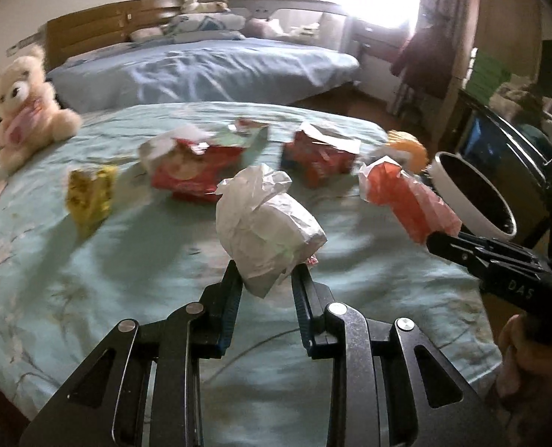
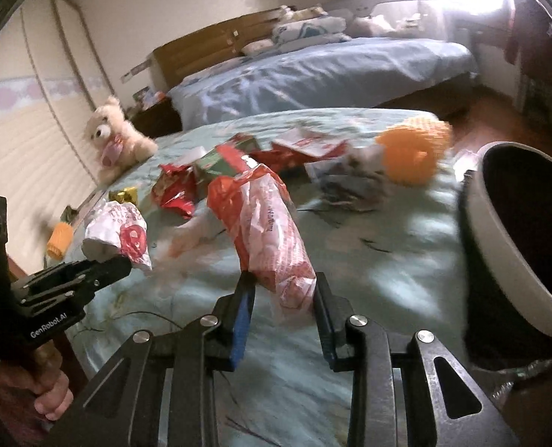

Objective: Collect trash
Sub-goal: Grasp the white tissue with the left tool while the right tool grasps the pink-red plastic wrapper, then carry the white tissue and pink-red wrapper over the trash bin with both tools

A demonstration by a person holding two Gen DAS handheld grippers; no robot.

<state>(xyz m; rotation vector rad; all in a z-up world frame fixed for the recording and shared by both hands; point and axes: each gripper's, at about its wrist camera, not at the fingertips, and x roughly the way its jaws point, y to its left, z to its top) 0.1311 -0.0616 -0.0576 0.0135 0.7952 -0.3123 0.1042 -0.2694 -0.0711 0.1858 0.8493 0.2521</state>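
My left gripper (image 1: 266, 273) is shut on a crumpled white paper wrapper (image 1: 264, 219), held up off the pale green bed cover (image 1: 89, 260). The same wrapper (image 2: 117, 232), with red print, shows in the right wrist view at the left gripper's tip (image 2: 121, 262). My right gripper (image 2: 283, 285) is shut on a red and white plastic wrapper (image 2: 268, 223), also lifted; in the left wrist view that wrapper (image 1: 406, 201) hangs from the right gripper (image 1: 434, 240). A white-rimmed dark trash bin (image 2: 518, 246) stands at the bed's right edge, also seen as the bin (image 1: 473, 193) just behind the red wrapper.
More litter lies on the bed: red snack bags (image 1: 197, 171), a red box (image 1: 320, 156), a yellow packet (image 1: 89, 193), an orange mesh ball (image 2: 412, 152), crumpled paper (image 2: 346, 182). A plush bear (image 1: 26, 108) sits at the left edge. A second bed (image 1: 201, 70) stands behind.
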